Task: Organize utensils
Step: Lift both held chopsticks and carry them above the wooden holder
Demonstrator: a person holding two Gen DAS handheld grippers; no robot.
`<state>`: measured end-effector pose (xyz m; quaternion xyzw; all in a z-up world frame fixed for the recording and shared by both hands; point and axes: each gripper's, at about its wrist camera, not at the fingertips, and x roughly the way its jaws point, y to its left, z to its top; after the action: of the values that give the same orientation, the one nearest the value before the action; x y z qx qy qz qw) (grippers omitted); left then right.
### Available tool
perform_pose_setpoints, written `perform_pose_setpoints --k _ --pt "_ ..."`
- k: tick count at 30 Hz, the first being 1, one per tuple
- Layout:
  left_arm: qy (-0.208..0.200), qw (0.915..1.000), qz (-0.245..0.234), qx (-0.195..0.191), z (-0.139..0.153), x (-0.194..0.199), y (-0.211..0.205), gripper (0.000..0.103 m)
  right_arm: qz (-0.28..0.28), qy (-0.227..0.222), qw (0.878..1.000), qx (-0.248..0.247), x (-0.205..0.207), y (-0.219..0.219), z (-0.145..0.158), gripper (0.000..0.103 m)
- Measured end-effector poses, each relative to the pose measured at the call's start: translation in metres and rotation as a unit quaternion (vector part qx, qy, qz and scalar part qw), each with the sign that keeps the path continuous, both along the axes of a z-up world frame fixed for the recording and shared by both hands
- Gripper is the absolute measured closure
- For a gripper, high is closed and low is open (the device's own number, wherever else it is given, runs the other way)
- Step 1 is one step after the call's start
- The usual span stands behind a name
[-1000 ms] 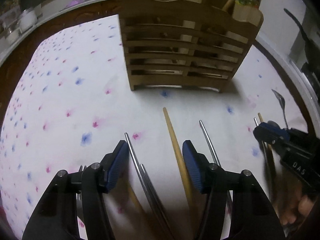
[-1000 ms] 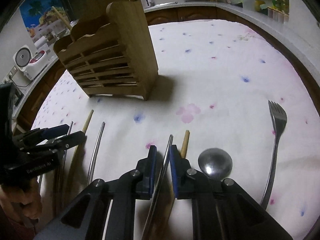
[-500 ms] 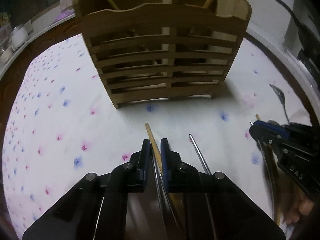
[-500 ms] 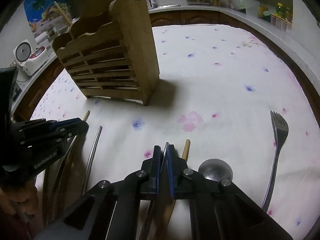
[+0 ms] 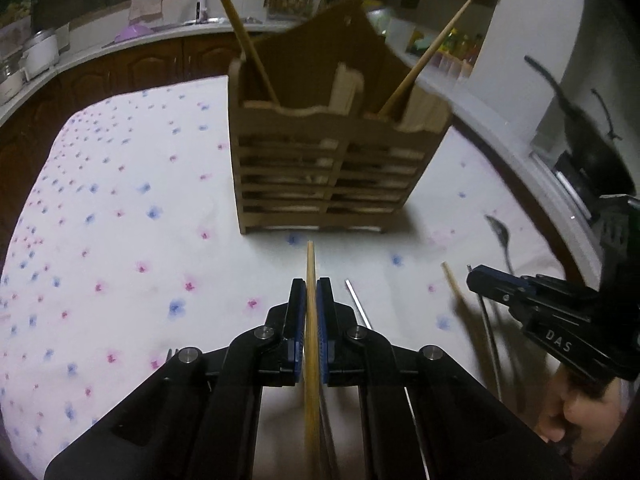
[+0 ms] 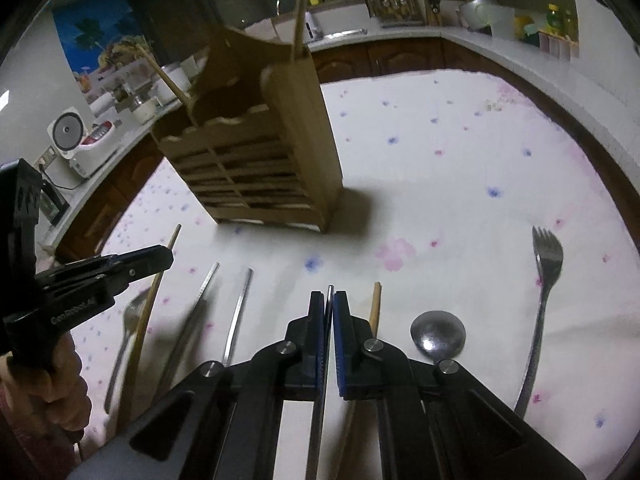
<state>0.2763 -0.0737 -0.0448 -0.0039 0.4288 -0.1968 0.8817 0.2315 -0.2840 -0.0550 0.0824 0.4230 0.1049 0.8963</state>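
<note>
Change since a second ago: the left gripper, whose jaws stood spread over the cloth, has closed on a wooden chopstick; the right gripper has tightened on a metal chopstick; both views now sit higher above the cloth.
Left fingers: pressed against the wooden chopstick from both sides, its tip poking out ahead toward the holder; a thin metal piece lies close under it, too dim to tell whether it is pinched too.
Right fingers: nearly together, pinching the thin metal chopstick, whose tip just clears the pads.
Wooden utensil holder: upright on the flowered tablecloth, ahead of both grippers, slatted front, two compartments.
In the holder: one wooden chopstick leaning in the left compartment, one in the right.
Left on the cloth, right wrist view: a second wooden chopstick just beside the right gripper, a spoon next to it, a fork farther right.
Between the grippers: two metal chopsticks, a further spoon under the left gripper.
Person: a hand wraps the left gripper's handle.
</note>
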Motion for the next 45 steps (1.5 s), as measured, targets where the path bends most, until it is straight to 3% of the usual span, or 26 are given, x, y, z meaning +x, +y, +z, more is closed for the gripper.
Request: perform_pose_setpoints --k 11,24,45 --pt "-0.053 0.9978 0.005 -0.040 0.053 -0.036 0.018 0.099 0.001 -0.054 0.998 0.012 -0.022 0.002 0.043 0.099" --pt "-0.123 0.9891 0.006 -0.081 0.108 -0.077 0.037 0.099 -0.004 -0.153 0.988 0.018 -0.056 0.003 0.119 0.099" --pt "-0.188 0.9713 0.058 -0.134 0.146 -0.066 0.069 0.099 -0.016 -0.218 0.975 0.032 -0.049 0.001 0.159 0.099"
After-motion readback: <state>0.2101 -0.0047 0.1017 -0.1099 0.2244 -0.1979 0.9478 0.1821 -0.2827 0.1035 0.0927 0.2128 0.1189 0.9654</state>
